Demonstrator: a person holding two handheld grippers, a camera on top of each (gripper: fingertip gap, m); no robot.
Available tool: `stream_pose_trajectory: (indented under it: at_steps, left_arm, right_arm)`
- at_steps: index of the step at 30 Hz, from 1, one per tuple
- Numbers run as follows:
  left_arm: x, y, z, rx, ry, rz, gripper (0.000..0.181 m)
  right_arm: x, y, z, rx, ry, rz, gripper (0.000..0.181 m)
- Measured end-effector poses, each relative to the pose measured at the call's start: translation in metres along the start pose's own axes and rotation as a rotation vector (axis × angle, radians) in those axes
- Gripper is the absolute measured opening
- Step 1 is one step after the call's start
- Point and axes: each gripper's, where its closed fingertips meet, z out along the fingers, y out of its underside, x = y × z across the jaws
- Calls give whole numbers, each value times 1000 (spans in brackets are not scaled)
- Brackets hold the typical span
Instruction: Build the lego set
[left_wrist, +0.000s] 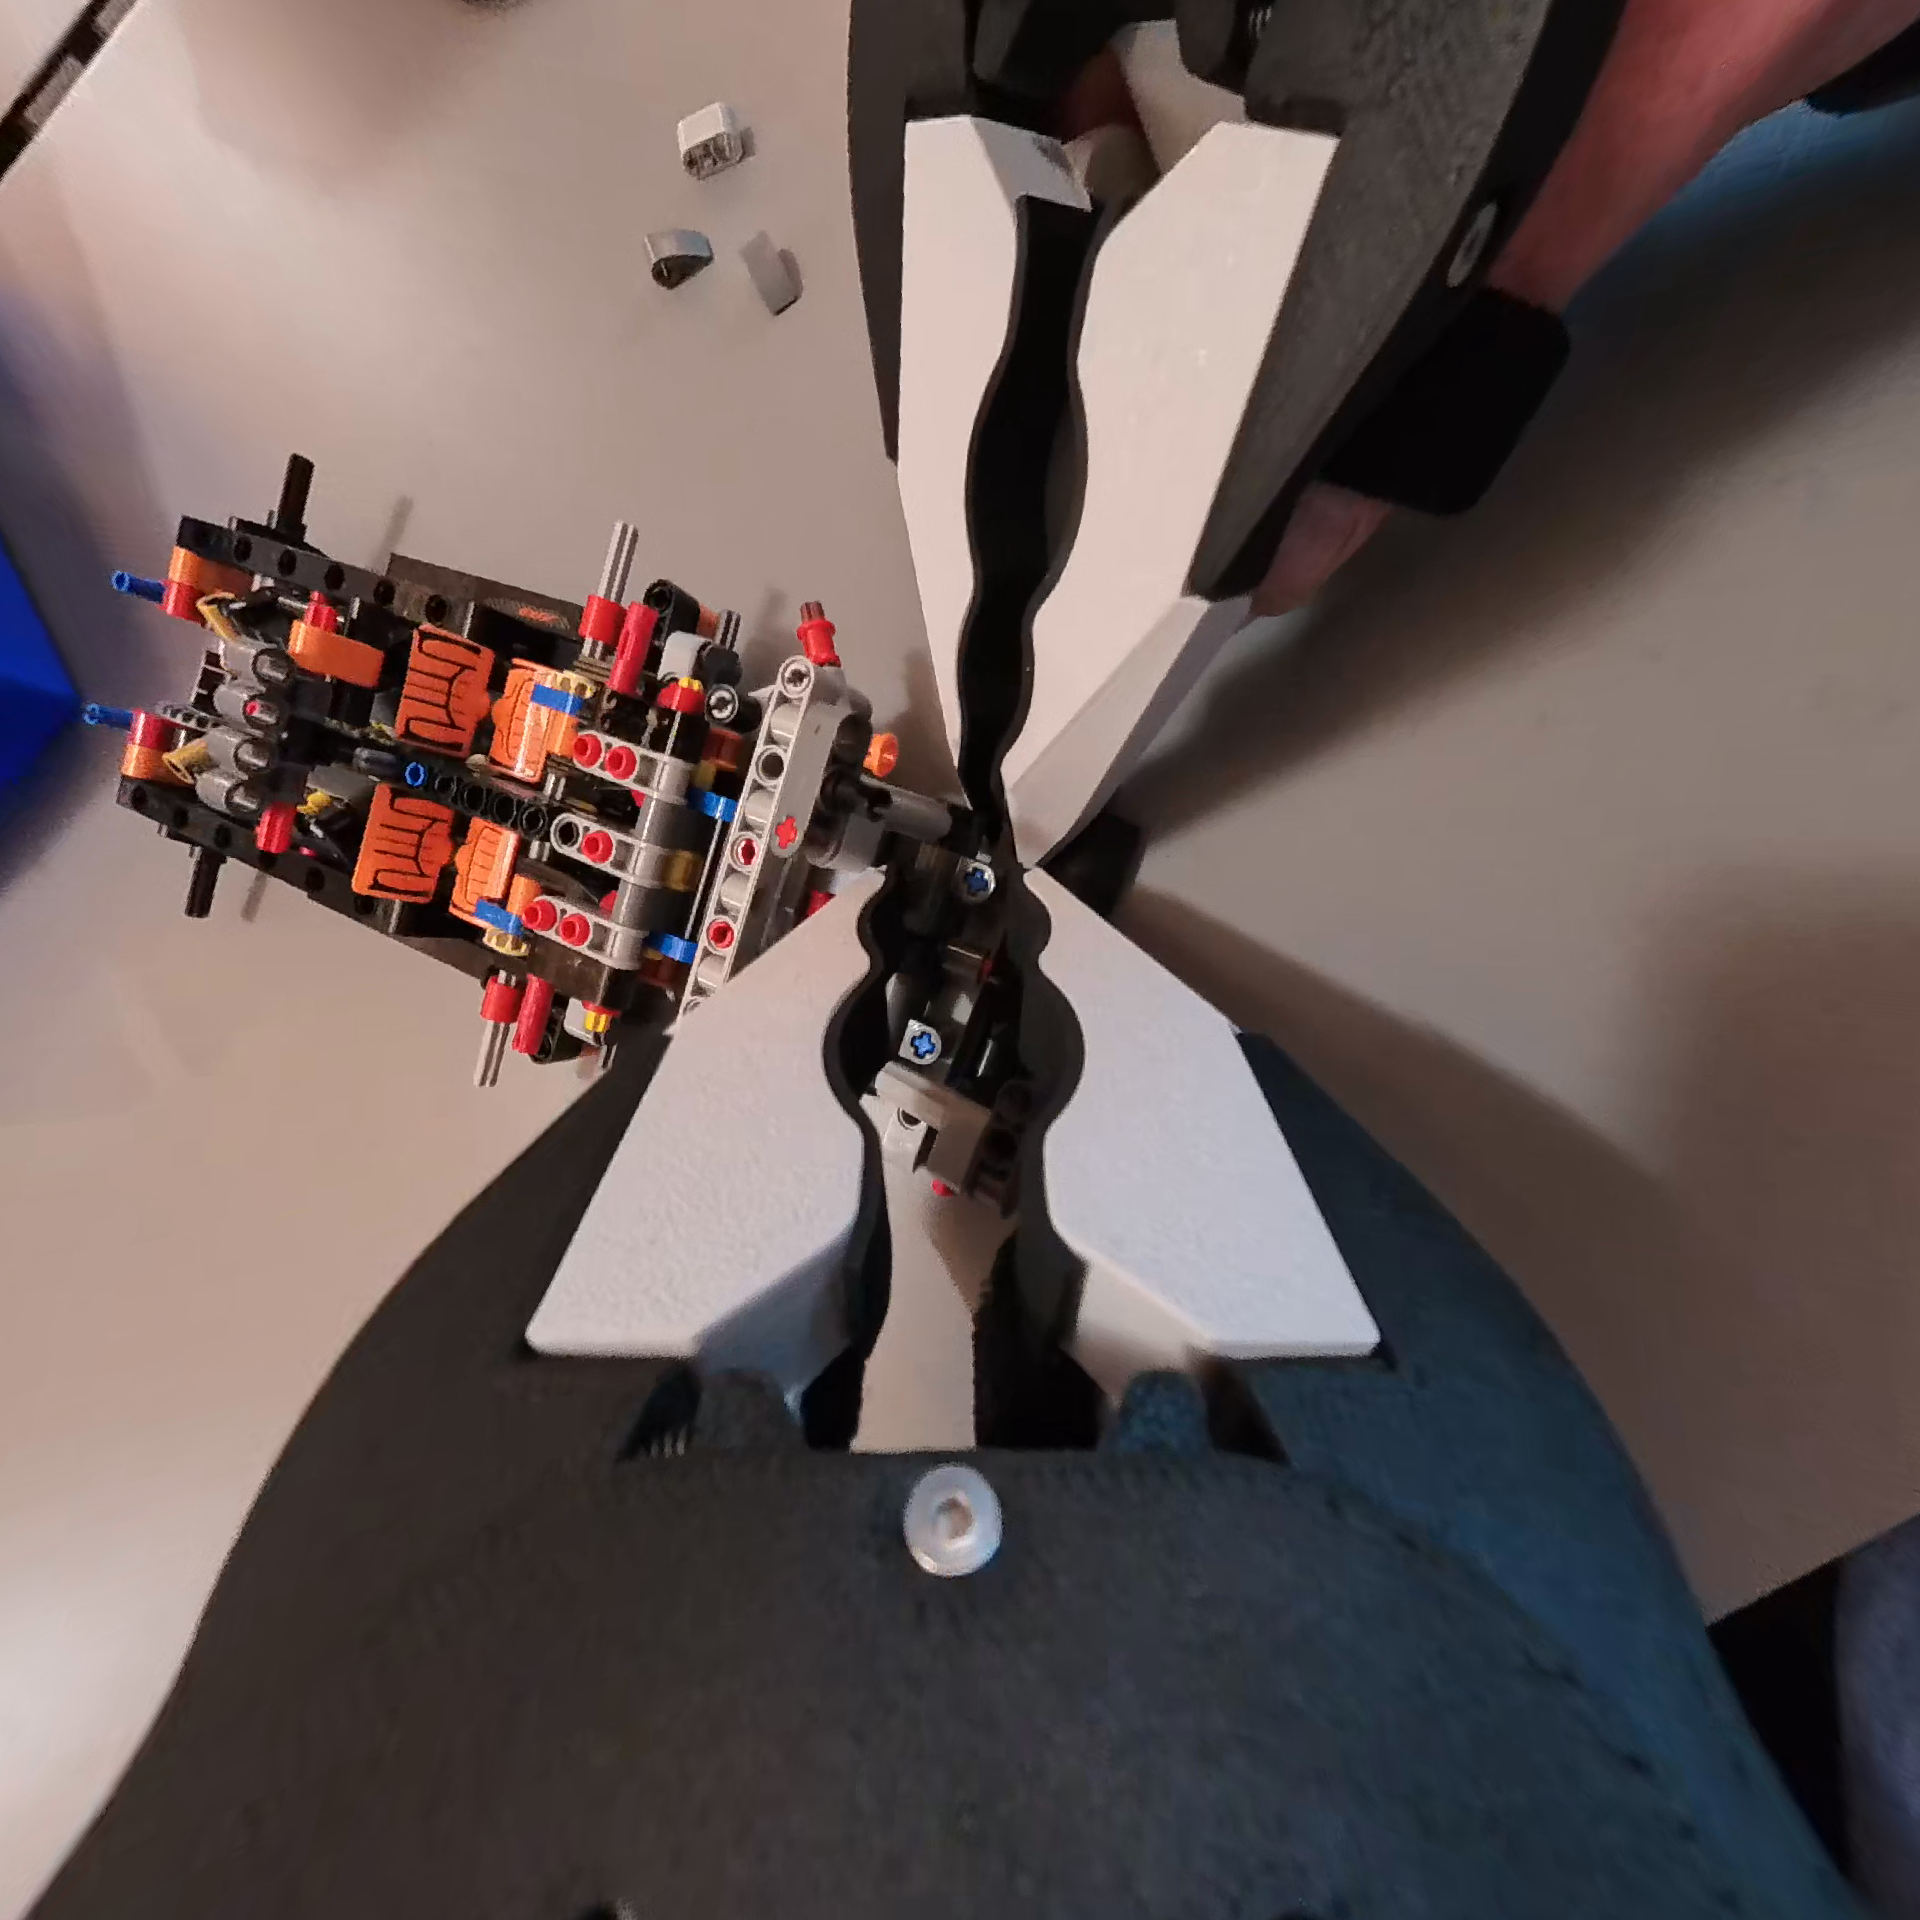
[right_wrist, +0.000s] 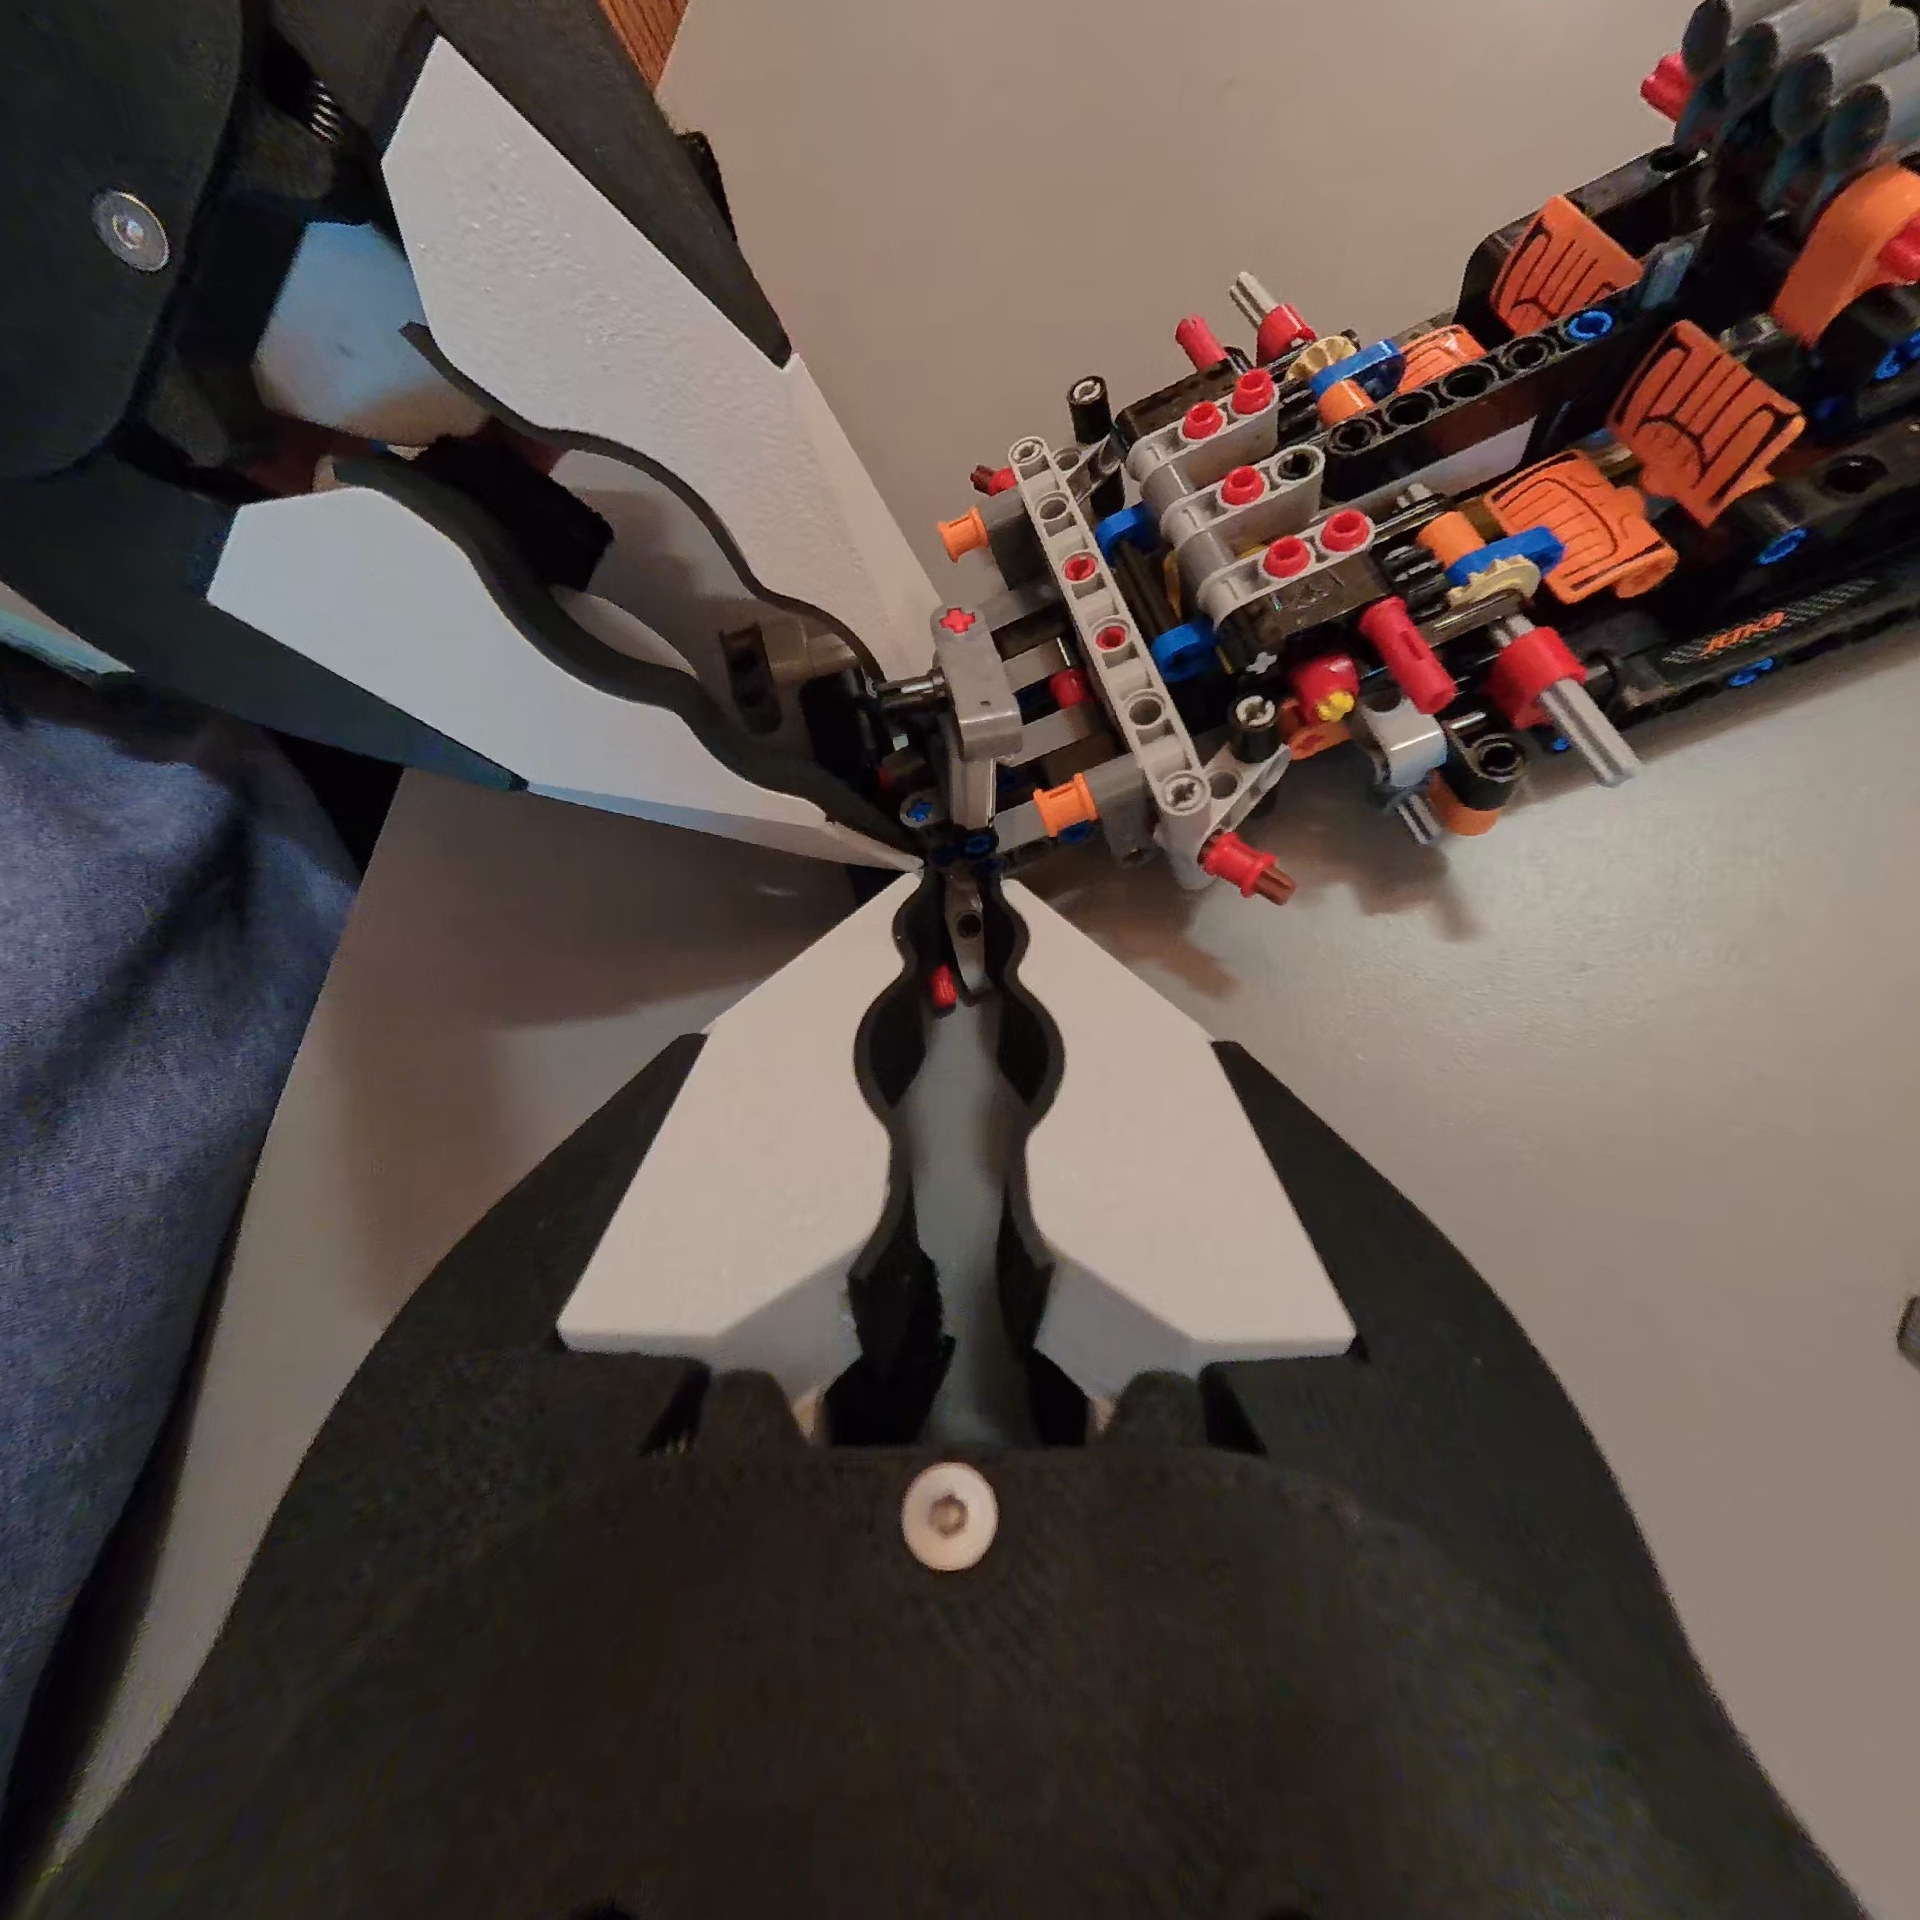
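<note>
Lego car frame (left_wrist: 499, 769) on worktop (left_wrist: 416, 312): left claw (left_wrist: 951, 977) clenched on its end to steady it; right claw (right_wrist: 961, 914) clenched on a small grey piece (right_wrist: 971, 951), likely for fitting.

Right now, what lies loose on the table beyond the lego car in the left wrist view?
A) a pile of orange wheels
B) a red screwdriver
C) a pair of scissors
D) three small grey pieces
D: three small grey pieces lie apart from the lego car on the white table, with nothing orange, red or tool-like near them.
</note>
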Motion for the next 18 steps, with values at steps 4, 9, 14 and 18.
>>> stream_pose_trajectory:
  at_steps: [4, 9, 14, 18]
  left_arm:
    - [0, 1, 0, -39, -29, 5, 18]
    - [-1, 2, 1, -110, -82, 44, 17]
    - [-1, 3, 1, -138, -94, 45, 17]
    - [-2, 4, 1, -161, -111, 80, 17]
  right_arm:
    - [0, 0, 0, -2, -2, -12, 5]
    - [0, 1, 0, -16, -7, -18, 5]
    - [0, 1, 0, -15, -12, -16, 5]
    - [1, 0, 1, -13, -18, -20, 5]
